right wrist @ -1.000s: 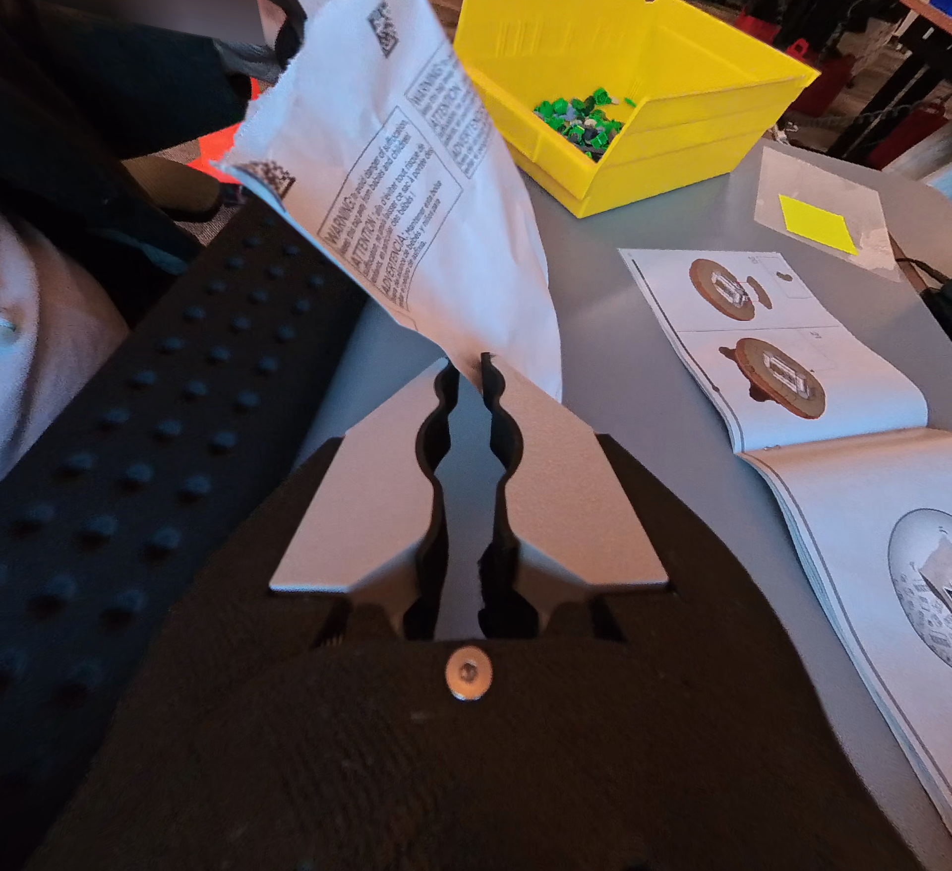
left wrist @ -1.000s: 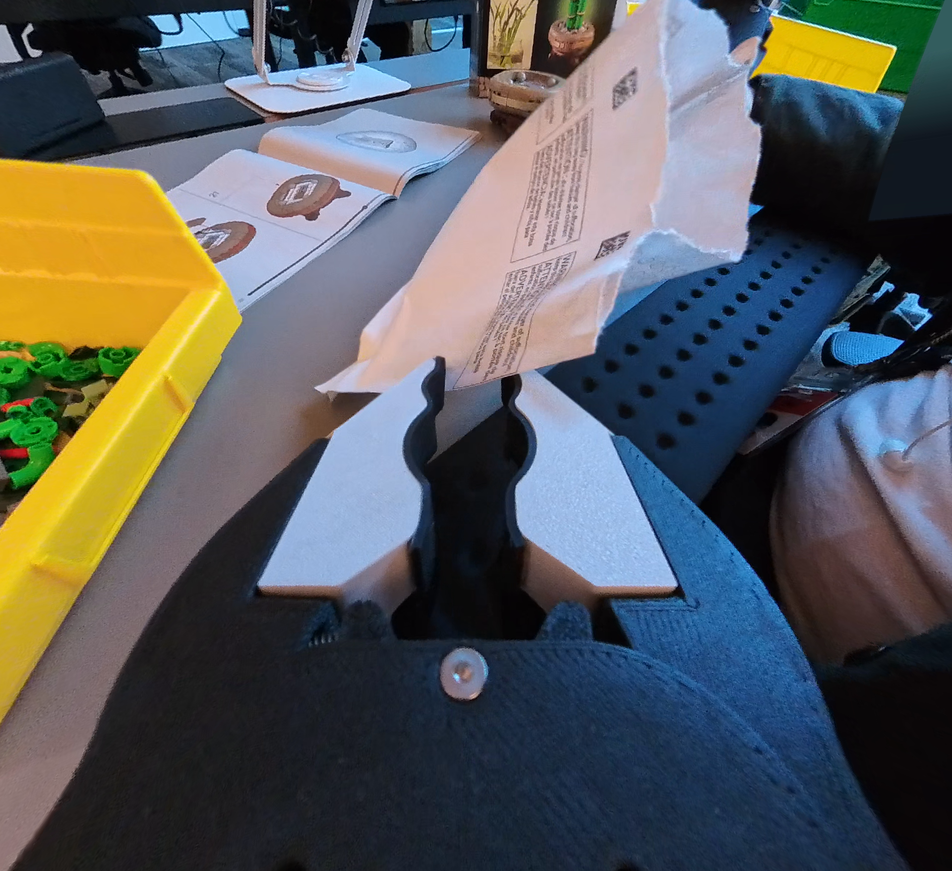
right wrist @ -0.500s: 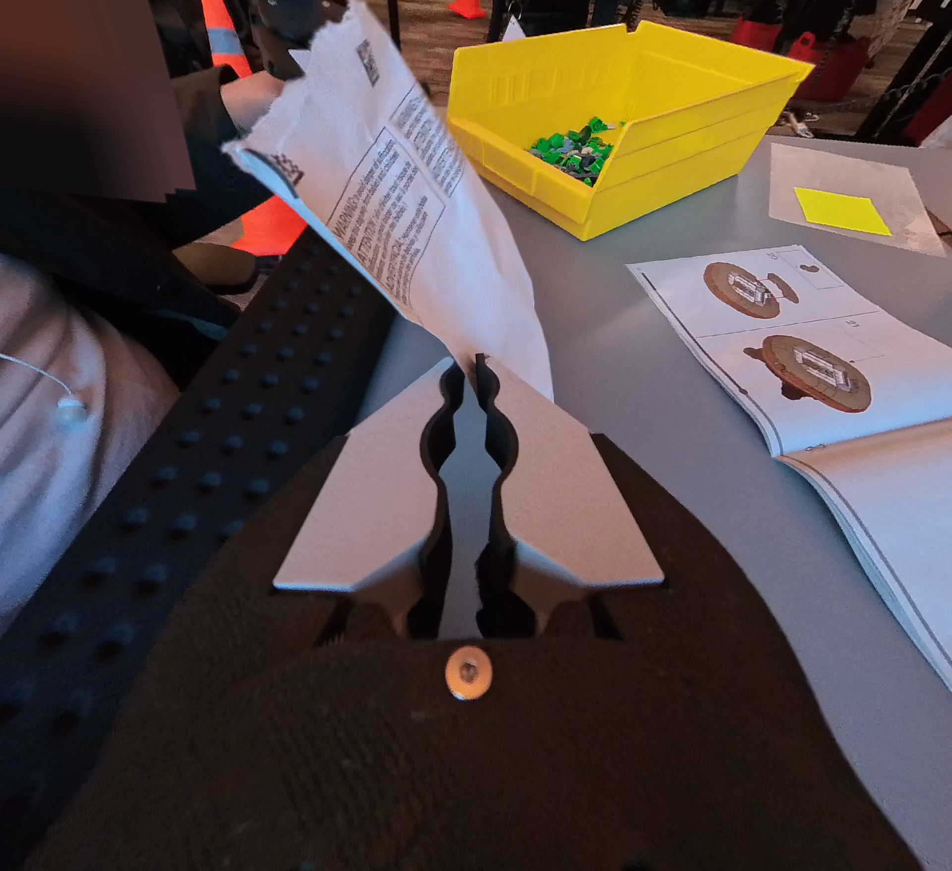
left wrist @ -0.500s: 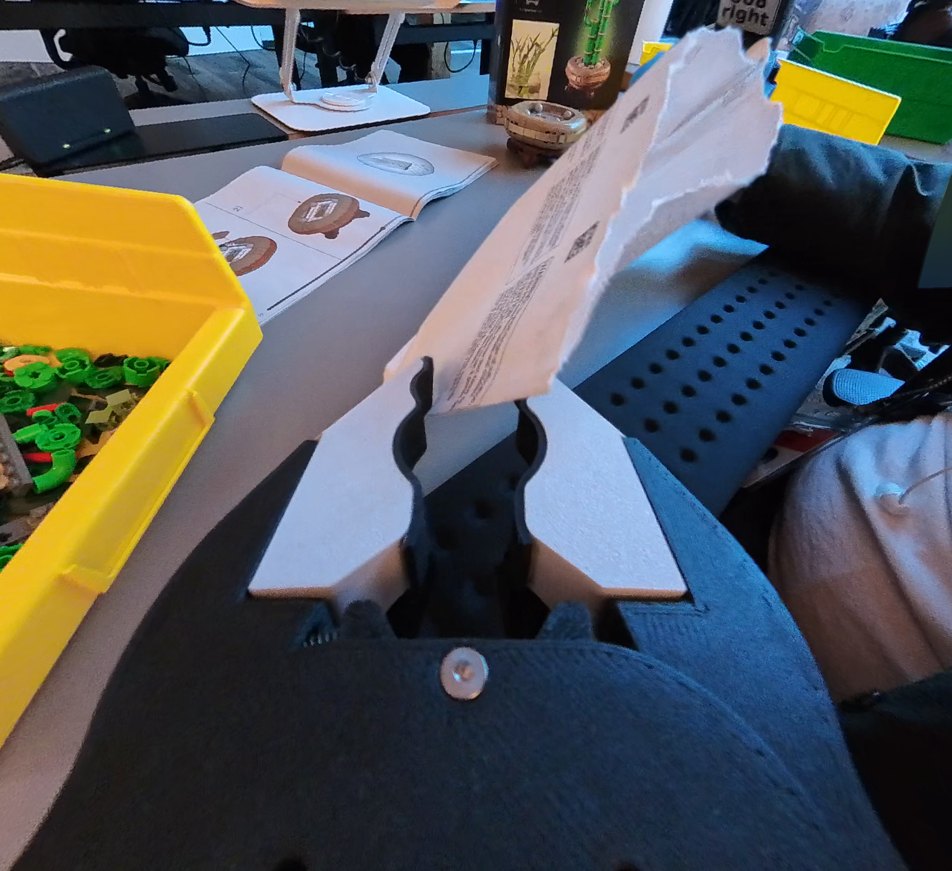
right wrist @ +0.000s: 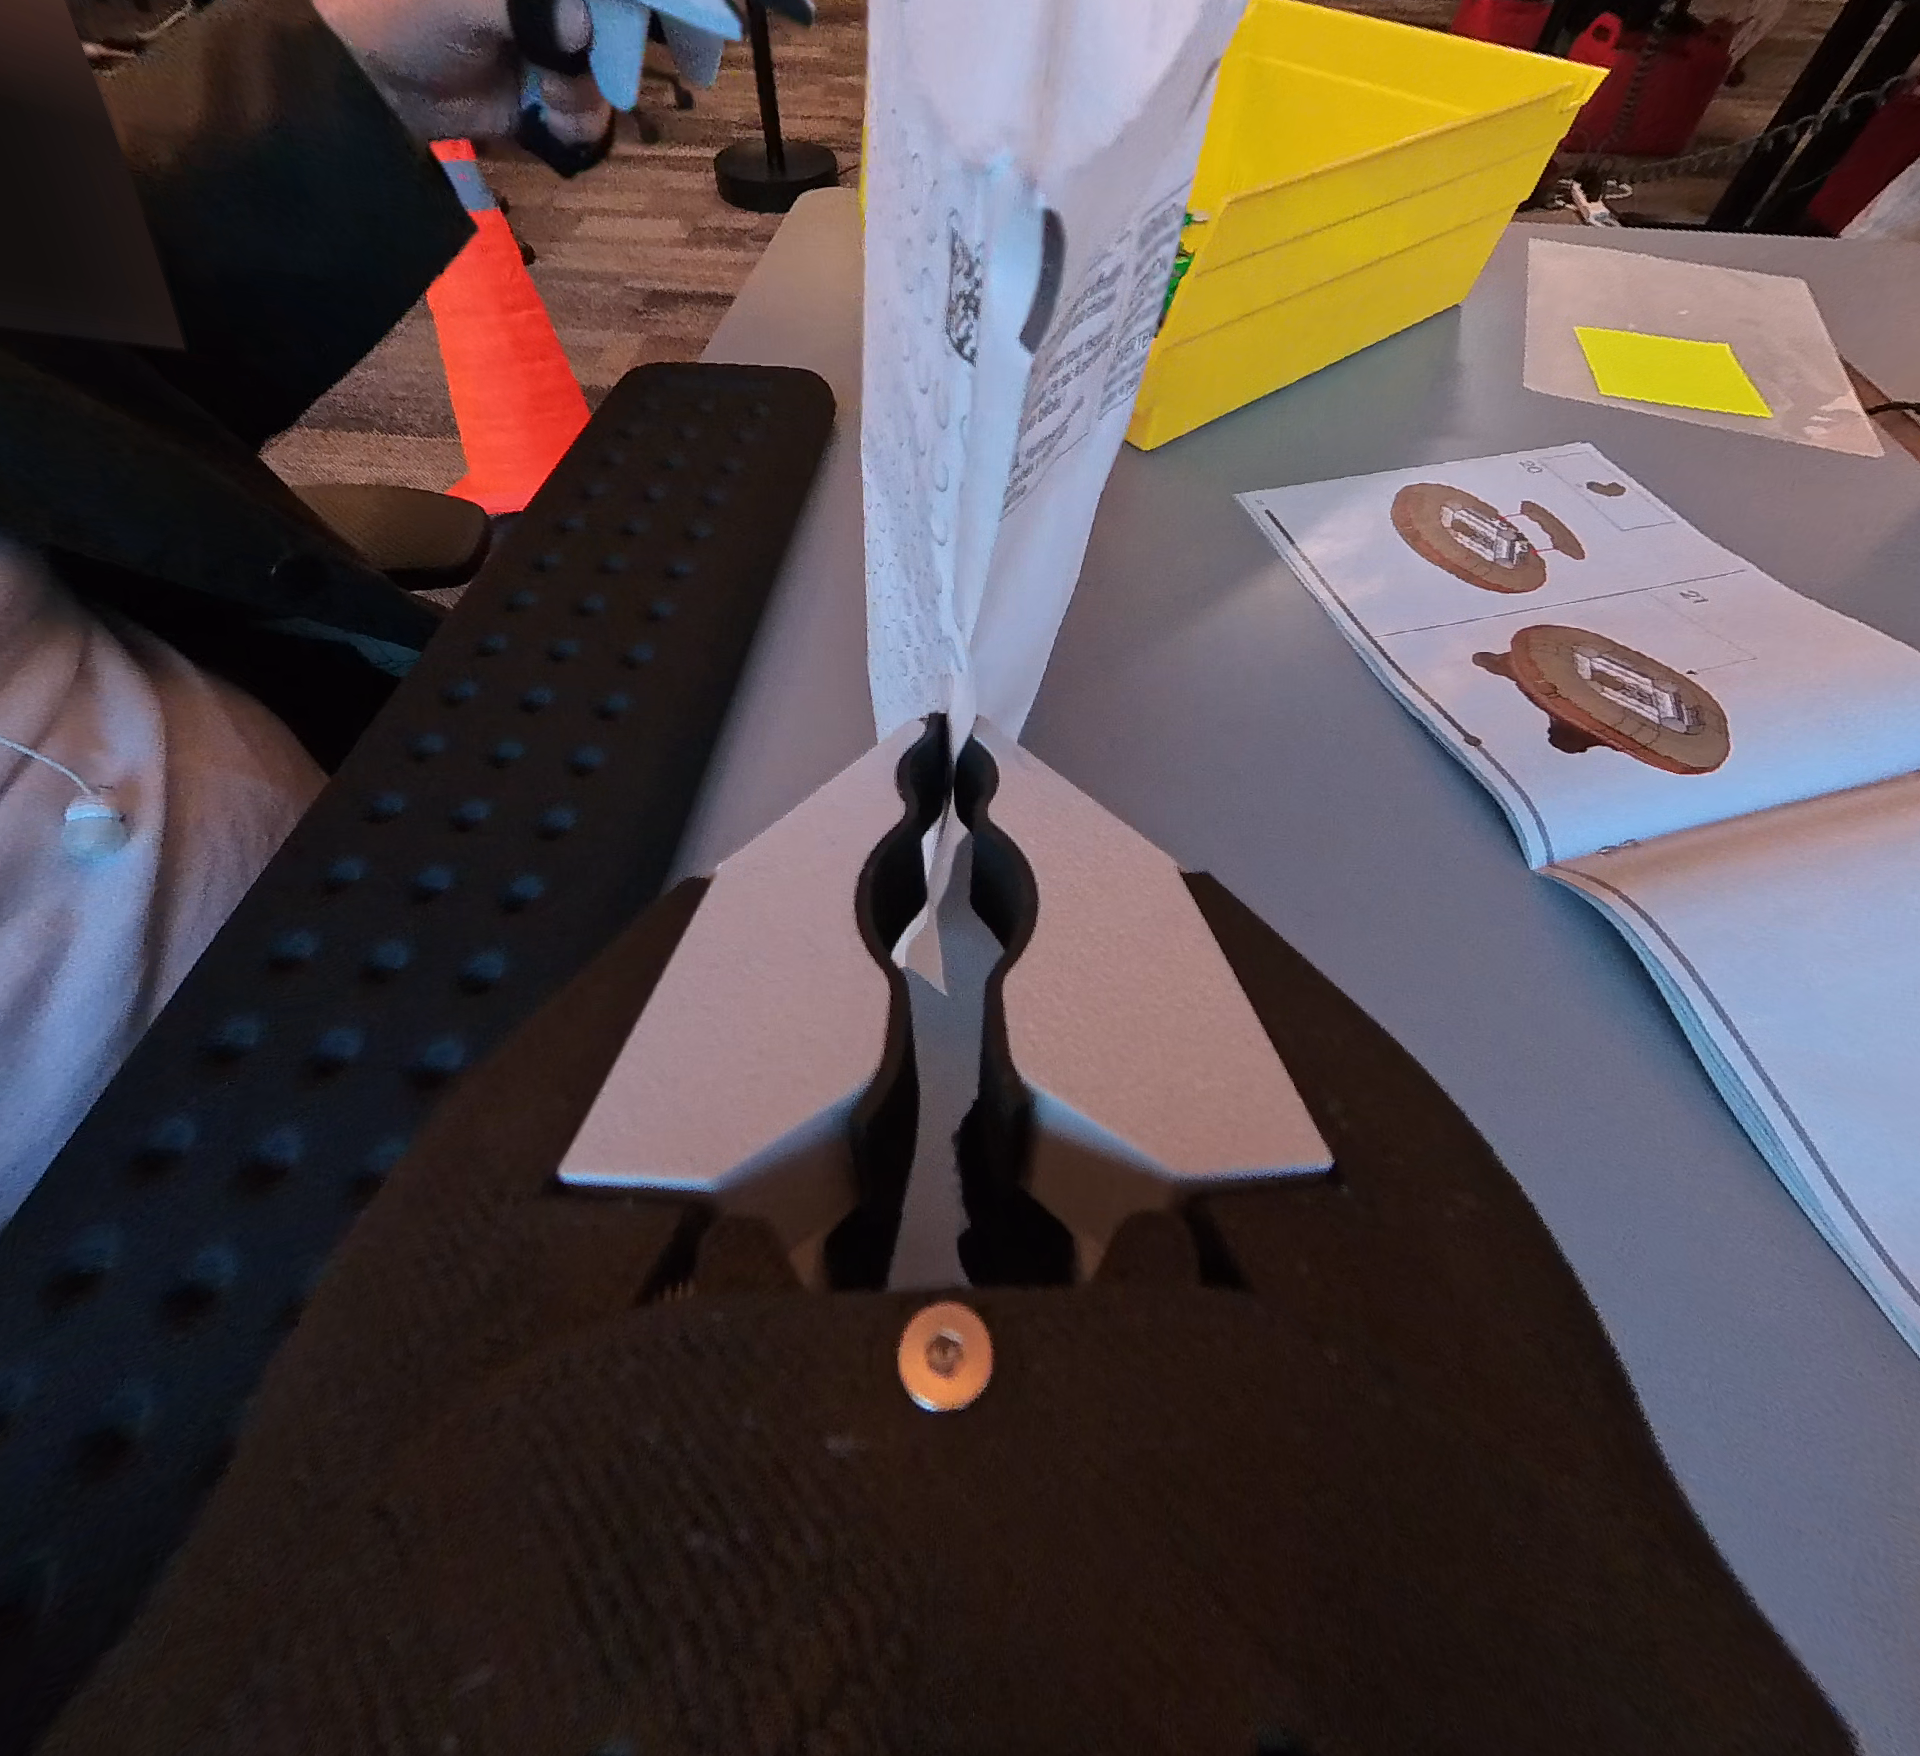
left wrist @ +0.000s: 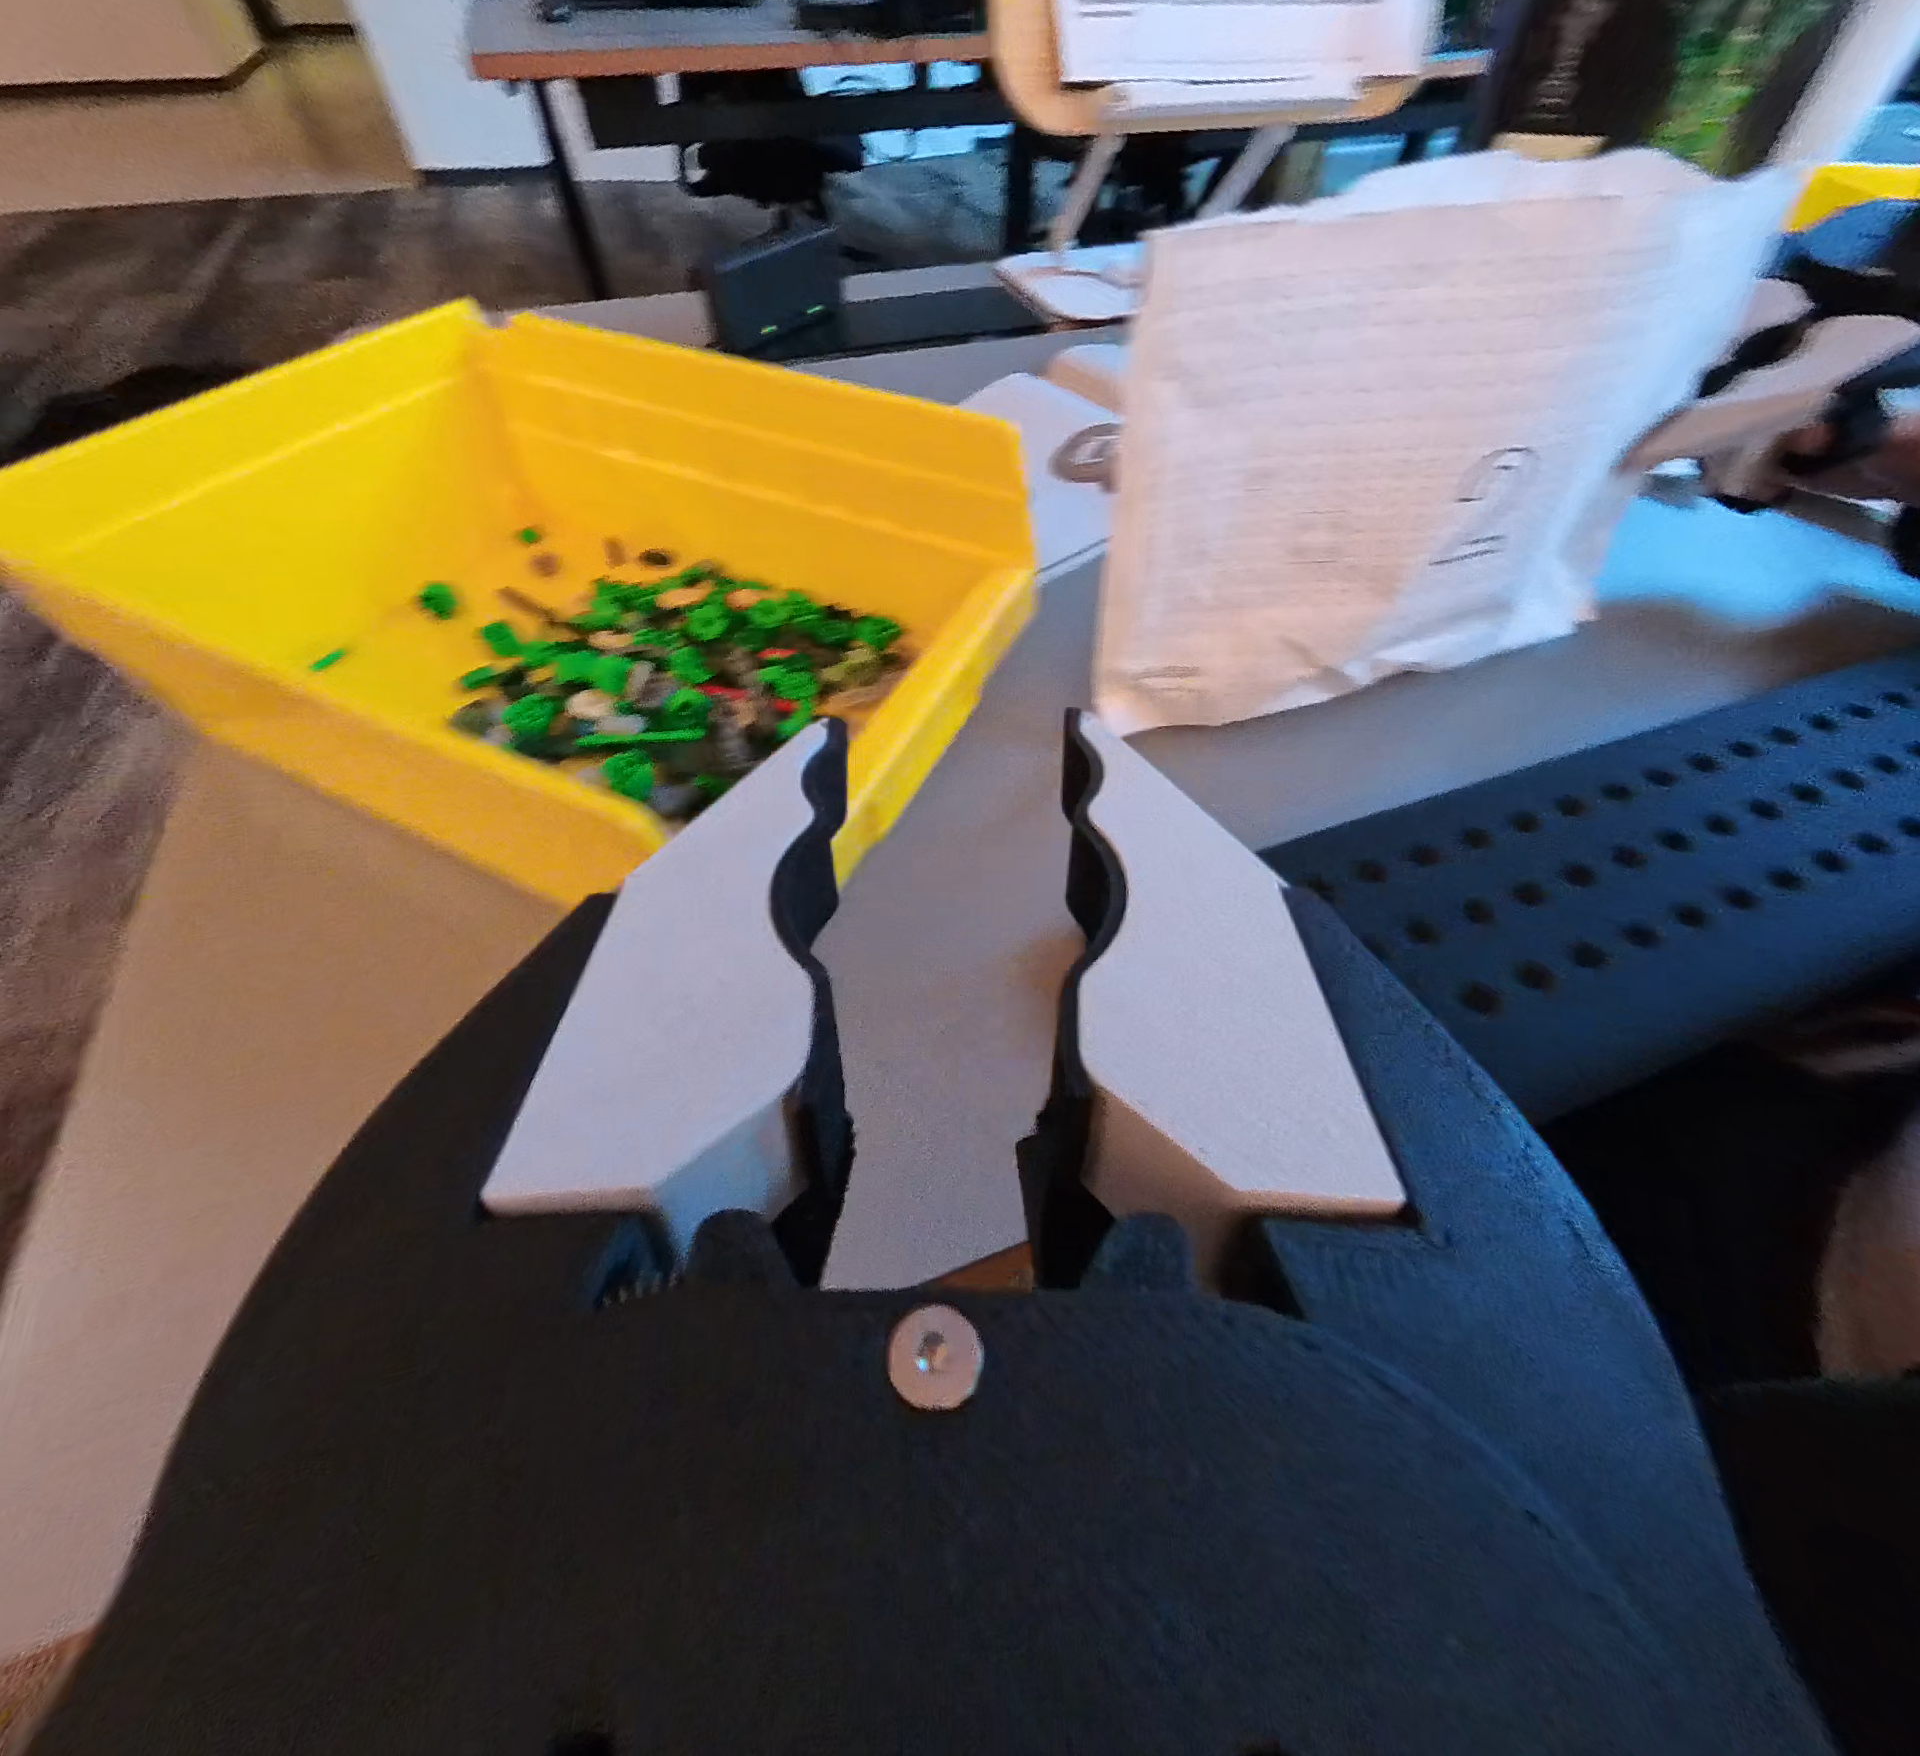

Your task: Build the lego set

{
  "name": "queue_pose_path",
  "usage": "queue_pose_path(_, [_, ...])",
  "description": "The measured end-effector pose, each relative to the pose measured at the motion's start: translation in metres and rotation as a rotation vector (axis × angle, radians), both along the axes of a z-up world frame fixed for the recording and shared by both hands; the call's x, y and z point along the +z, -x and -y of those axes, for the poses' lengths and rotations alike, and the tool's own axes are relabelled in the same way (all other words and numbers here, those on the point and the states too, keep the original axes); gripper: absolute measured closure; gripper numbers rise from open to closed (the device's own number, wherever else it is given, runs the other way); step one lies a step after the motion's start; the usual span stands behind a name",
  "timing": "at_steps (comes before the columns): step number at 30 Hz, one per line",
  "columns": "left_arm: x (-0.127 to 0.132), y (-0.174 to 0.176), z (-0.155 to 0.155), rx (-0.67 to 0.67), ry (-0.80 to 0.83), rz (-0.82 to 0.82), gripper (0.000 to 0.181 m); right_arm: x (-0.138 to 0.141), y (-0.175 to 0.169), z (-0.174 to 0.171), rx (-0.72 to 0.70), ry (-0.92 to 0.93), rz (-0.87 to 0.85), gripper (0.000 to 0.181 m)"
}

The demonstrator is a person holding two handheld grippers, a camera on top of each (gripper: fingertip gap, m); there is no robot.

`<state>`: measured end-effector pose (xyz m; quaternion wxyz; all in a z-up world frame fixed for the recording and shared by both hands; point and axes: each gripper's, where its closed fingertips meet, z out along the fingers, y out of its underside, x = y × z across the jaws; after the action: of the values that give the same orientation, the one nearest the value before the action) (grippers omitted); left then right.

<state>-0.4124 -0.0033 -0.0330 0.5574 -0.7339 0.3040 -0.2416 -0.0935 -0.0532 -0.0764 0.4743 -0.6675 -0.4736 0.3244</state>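
My right gripper (right wrist: 951,735) is shut on the bottom corner of a torn-open white paper bag (right wrist: 997,304) and holds it upright over the grey table. The bag also shows in the left wrist view (left wrist: 1382,480), held from its right side. My left gripper (left wrist: 951,740) is open and empty, just to the near right of the yellow bin (left wrist: 270,511), which holds a pile of green and grey lego pieces (left wrist: 665,667). The bin (right wrist: 1340,220) stands behind the bag in the right wrist view. The left gripper shows far off at upper left in the right wrist view (right wrist: 634,33).
An open instruction booklet (right wrist: 1621,657) lies on the table (right wrist: 1247,719) right of the bag. A clear sleeve with a yellow square (right wrist: 1673,371) lies beyond it. A black perforated pad (right wrist: 499,833) runs along the near edge. An orange cone (right wrist: 499,356) stands on the floor. Spacing between my two grippers at the tips: around 35 centimetres.
My left gripper has let go of the bag, opened and swung left toward the yellow bin. The right gripper still holds the bag, which has turned edge-on and upright.
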Motion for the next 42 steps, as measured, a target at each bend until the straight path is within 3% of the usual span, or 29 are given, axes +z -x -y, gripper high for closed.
queue_pose_path(4, [0.001, 0.036, -0.025, 0.120, 0.085, 0.062, 0.137, 0.000, -0.001, -0.001, -0.005, -0.046, 0.021, 0.181])
queue_pose_path(7, [0.011, 0.043, -0.036, 0.141, 0.104, 0.163, 0.136, -0.001, -0.001, -0.002, -0.013, -0.072, 0.041, 0.181])
queue_pose_path(11, [0.015, 0.044, -0.047, 0.158, 0.099, 0.178, 0.136, -0.001, -0.003, -0.005, -0.025, -0.081, 0.043, 0.181])
queue_pose_path(13, [0.022, 0.033, -0.045, 0.122, 0.089, 0.191, 0.139, -0.001, -0.005, -0.007, -0.038, -0.090, 0.045, 0.181])
queue_pose_path(17, [0.034, -0.022, -0.019, -0.102, 0.060, 0.170, 0.153, -0.002, -0.010, -0.012, -0.056, -0.101, 0.044, 0.180])
queue_pose_path(22, [0.024, -0.083, -0.004, -0.271, 0.019, 0.067, 0.147, -0.001, -0.011, -0.011, -0.032, -0.067, 0.014, 0.181])
queue_pose_path(30, [0.005, -0.132, -0.020, -0.352, 0.008, 0.044, 0.128, 0.000, -0.015, 0.003, 0.080, -0.028, -0.015, 0.181])
queue_pose_path(34, [-0.001, -0.144, -0.020, -0.390, 0.017, 0.032, 0.129, -0.002, -0.018, 0.007, 0.131, -0.050, -0.010, 0.181])
queue_pose_path(39, [-0.013, -0.154, -0.003, -0.524, 0.048, 0.017, 0.172, -0.005, -0.022, 0.005, 0.126, -0.011, -0.021, 0.181])
queue_pose_path(42, [-0.016, -0.156, -0.001, -0.530, 0.069, 0.032, 0.179, -0.002, -0.023, 0.000, 0.098, -0.015, -0.046, 0.181])
